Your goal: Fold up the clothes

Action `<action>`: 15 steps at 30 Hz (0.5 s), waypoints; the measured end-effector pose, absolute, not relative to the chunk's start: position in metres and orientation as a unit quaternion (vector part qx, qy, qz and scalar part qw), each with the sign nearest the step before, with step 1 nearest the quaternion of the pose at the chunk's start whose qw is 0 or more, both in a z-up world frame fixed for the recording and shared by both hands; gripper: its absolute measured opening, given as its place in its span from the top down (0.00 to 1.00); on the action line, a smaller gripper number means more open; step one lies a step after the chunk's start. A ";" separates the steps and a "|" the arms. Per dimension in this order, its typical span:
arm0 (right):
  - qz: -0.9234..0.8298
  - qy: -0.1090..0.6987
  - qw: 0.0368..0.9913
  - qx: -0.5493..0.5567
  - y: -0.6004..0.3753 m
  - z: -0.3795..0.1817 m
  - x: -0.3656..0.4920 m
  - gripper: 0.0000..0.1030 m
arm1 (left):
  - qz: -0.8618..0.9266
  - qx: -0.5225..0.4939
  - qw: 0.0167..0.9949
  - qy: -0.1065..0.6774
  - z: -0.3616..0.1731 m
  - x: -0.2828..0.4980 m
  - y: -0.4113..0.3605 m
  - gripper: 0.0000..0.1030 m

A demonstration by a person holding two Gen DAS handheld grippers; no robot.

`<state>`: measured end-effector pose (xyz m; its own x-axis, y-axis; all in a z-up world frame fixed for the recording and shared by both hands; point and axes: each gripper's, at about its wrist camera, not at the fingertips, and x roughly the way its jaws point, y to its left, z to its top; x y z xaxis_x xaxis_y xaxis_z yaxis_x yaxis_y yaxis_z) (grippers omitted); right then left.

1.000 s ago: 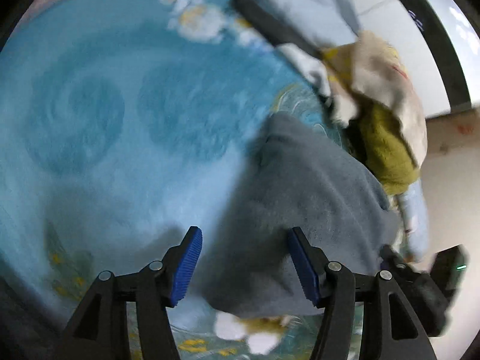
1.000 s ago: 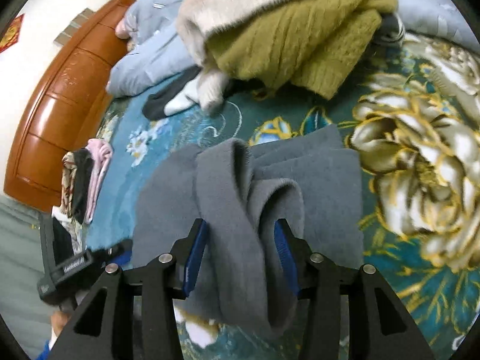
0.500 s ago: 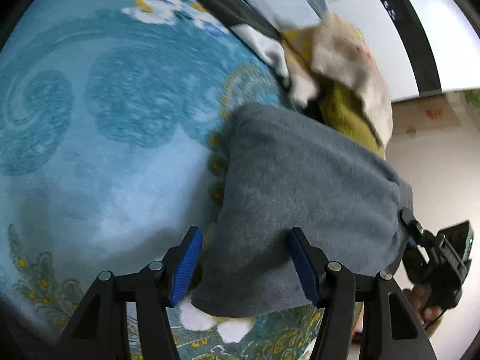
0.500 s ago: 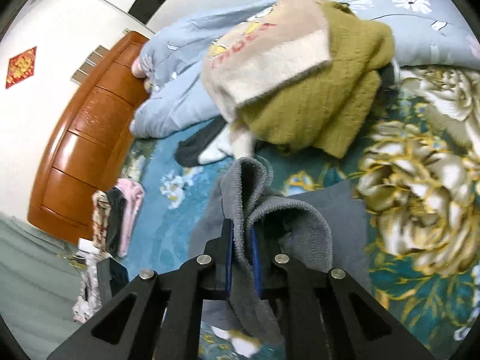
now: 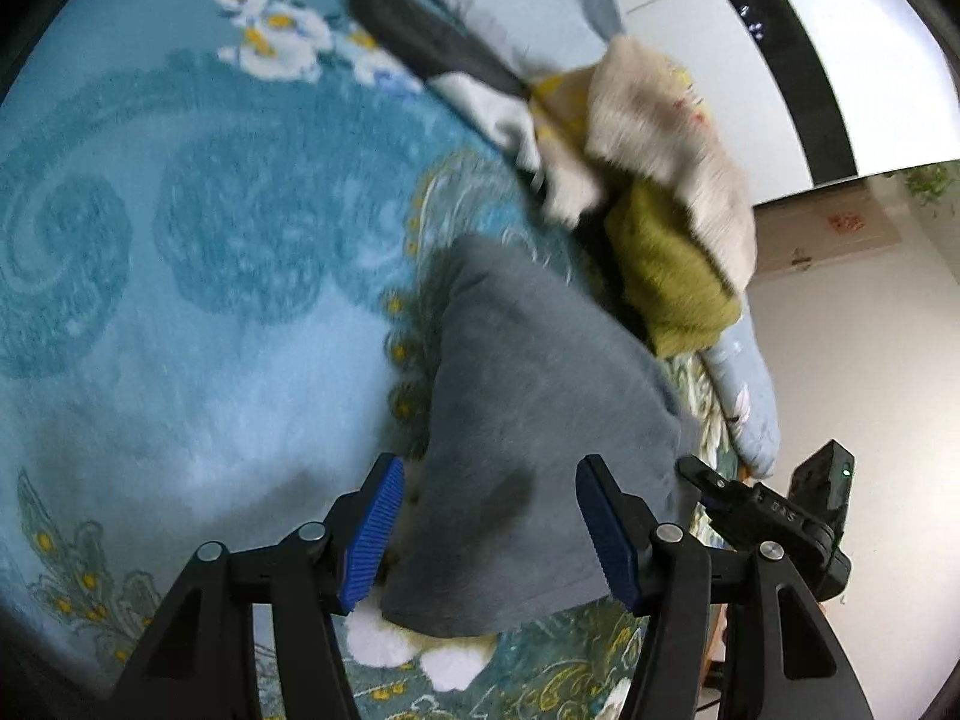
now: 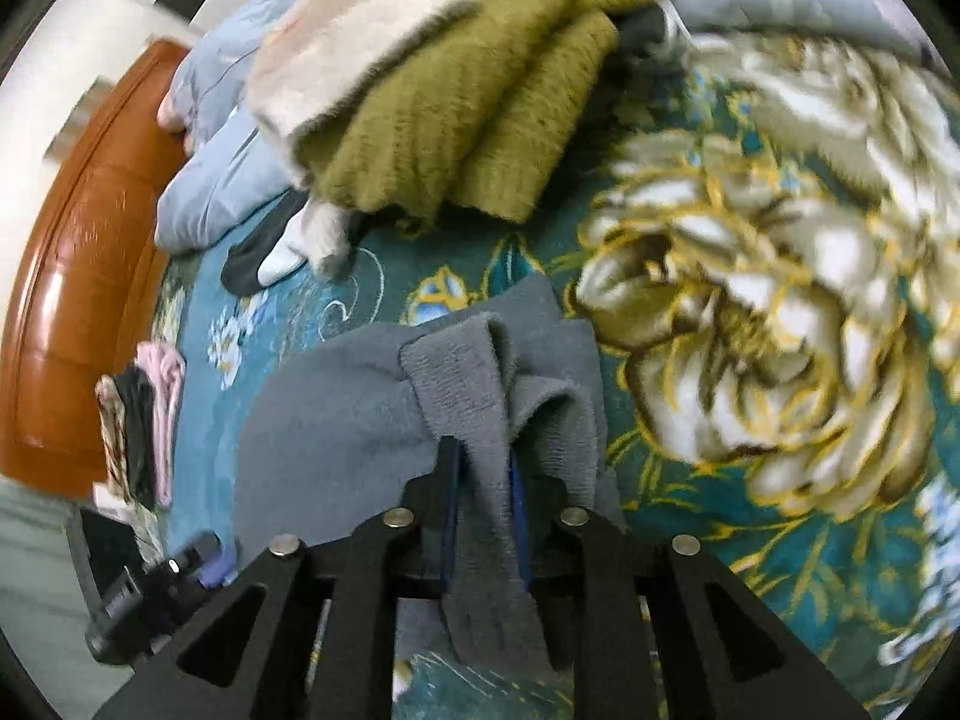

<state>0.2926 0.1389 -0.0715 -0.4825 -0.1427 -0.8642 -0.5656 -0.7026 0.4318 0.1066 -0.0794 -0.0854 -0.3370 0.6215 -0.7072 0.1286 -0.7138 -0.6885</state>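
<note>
A grey fleece garment (image 5: 528, 432) lies folded over on a teal flowered blanket (image 5: 198, 276). My left gripper (image 5: 489, 531) stands open above its near edge, the blue pads either side of the cloth without pinching it. In the right wrist view my right gripper (image 6: 483, 507) is shut on a bunched fold of the same grey garment (image 6: 348, 420), which is lifted and drapes down between the fingers. The right gripper shows at the lower right of the left wrist view (image 5: 774, 516).
A pile of clothes, an olive knit sweater (image 6: 480, 102) under a cream fleece piece (image 6: 366, 42), lies beyond the grey garment. Dark and white socks (image 6: 270, 258) sit beside it. Pale blue bedding (image 6: 210, 180), a wooden headboard (image 6: 78, 276) and folded clothes (image 6: 144, 420) are at the left.
My right gripper closed on the grey fold half a second ago and still holds it, now lower and nearer the blanket. The left gripper stayed open and drifted over the garment's edge.
</note>
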 end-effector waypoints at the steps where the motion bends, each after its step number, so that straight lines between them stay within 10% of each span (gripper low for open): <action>1: 0.789 0.344 0.145 -0.489 0.138 -0.063 0.293 0.84 | 0.749 -0.545 0.169 -0.338 -0.082 0.107 -0.078 0.38; 11: 0.827 0.200 0.071 -0.521 0.067 -0.054 0.270 0.77 | 0.766 -0.557 0.218 -0.233 -0.077 0.103 -0.041 0.38; 15: 0.785 0.261 0.105 -0.552 0.085 -0.100 0.274 0.77 | 0.736 -0.592 0.204 -0.257 -0.099 0.100 -0.047 0.38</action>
